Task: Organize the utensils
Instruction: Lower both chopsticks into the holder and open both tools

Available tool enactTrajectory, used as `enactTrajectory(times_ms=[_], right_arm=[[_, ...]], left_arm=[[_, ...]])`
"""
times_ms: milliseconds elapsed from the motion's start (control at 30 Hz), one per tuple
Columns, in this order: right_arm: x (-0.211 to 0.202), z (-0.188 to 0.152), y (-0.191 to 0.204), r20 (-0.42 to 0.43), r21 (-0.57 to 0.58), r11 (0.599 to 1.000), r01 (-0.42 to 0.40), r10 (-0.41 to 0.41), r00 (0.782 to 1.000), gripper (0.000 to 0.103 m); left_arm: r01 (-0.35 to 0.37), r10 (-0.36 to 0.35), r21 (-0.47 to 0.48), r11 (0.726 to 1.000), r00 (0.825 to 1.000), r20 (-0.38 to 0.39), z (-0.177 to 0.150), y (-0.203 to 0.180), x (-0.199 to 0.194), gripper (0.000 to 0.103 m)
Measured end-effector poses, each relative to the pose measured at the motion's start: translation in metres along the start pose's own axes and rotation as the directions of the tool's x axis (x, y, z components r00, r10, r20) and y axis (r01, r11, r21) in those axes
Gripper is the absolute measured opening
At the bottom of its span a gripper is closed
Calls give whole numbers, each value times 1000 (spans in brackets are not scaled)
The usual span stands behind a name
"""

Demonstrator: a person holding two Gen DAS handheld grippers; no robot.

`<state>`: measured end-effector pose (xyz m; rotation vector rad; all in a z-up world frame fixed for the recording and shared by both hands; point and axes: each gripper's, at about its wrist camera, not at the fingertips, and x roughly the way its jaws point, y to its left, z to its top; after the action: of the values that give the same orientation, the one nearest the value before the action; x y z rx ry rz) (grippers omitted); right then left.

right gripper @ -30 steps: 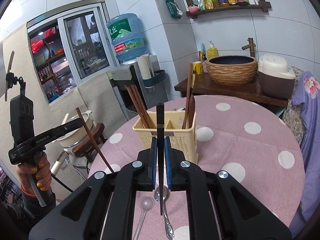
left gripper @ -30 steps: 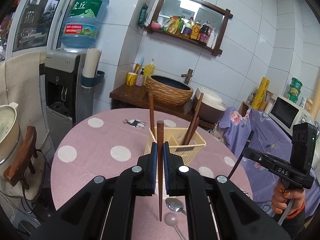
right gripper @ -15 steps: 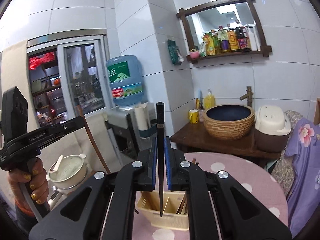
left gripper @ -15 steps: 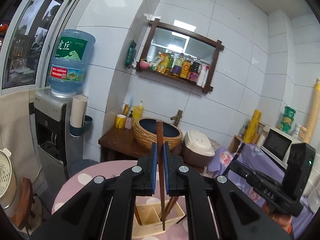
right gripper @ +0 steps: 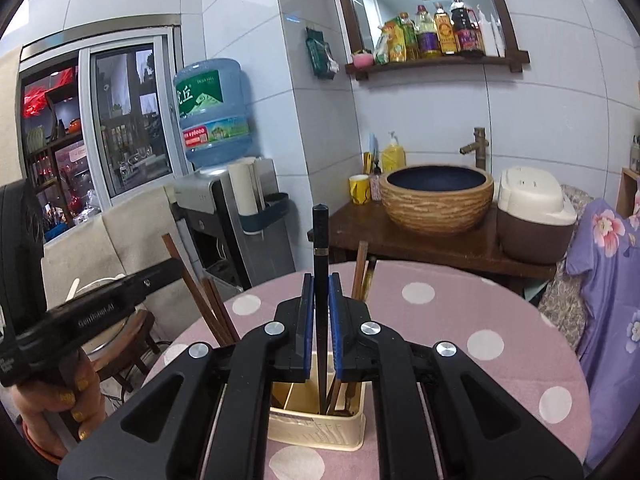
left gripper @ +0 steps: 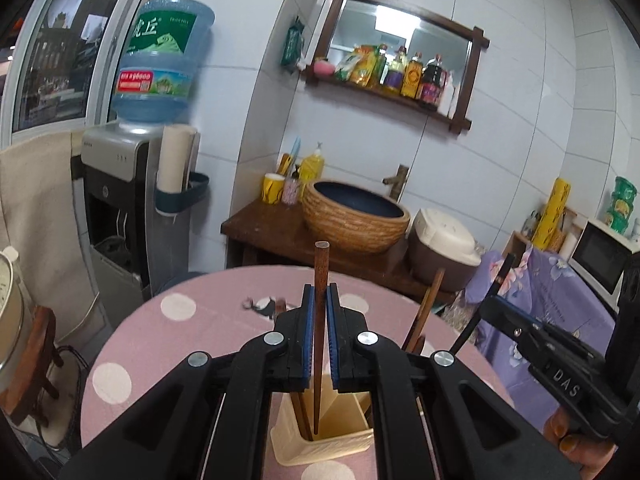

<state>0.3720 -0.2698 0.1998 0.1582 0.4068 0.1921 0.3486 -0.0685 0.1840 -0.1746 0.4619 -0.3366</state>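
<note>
My left gripper (left gripper: 319, 300) is shut on a brown wooden chopstick (left gripper: 321, 272), held upright with its tip down inside a compartment of the cream utensil basket (left gripper: 320, 446). My right gripper (right gripper: 320, 290) is shut on a black chopstick (right gripper: 320, 240), held upright with its tip down in the same basket (right gripper: 316, 432). Several brown chopsticks (right gripper: 214, 308) stand in the basket. The right gripper also shows in the left wrist view (left gripper: 500, 304) and the left gripper shows in the right wrist view (right gripper: 172, 268).
The basket stands on a round table with a pink polka-dot cloth (right gripper: 460, 320). Behind it is a wooden counter with a woven basin (right gripper: 436, 196) and a rice cooker (right gripper: 536, 212). A water dispenser (left gripper: 120, 184) stands at the left.
Both grippers have tilted down again and lowered, so each chopstick tip now sits inside the basket. Both stay shut on their chopsticks.
</note>
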Motion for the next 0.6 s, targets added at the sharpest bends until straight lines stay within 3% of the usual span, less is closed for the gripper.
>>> enactTrajectory(times_ms=[233, 400, 433, 467, 500, 533, 567, 600], right_arm=[[16, -22, -6, -43, 10, 1000, 8, -8, 999, 8], [17, -34, -8, -41, 6, 1000, 22, -22, 999, 9], [17, -37, -8, -45, 2, 1000, 28, -27, 999, 11], [17, -38, -8, -46, 0, 999, 33, -33, 998, 14], [15, -41, -8, -43, -4, 999, 40, -40, 998, 24], [13, -44, -8, -37, -8, 999, 47, -47, 998, 40], [8, -48, -8, -20, -11, 998, 54, -54, 998, 45], [4, -51, -8, -8, -14, 998, 55, -55, 998, 48]], left_arm=[[-9, 9, 1, 1000, 998, -61, -21, 4, 19, 7], [23, -25, -22, 999, 995, -96, -30, 9, 23, 7], [25, -27, -20, 999, 995, -99, -33, 8, 22, 11], [24, -25, -15, 1000, 995, -97, -35, 8, 19, 23], [20, -22, -13, 1000, 996, -92, -37, 8, 17, 34], [18, -19, -14, 1000, 997, -81, -40, 8, 13, 54], [19, -20, -18, 1000, 997, -72, -44, 8, 9, 63], [22, -23, -22, 1000, 997, -68, -48, 10, 4, 65]])
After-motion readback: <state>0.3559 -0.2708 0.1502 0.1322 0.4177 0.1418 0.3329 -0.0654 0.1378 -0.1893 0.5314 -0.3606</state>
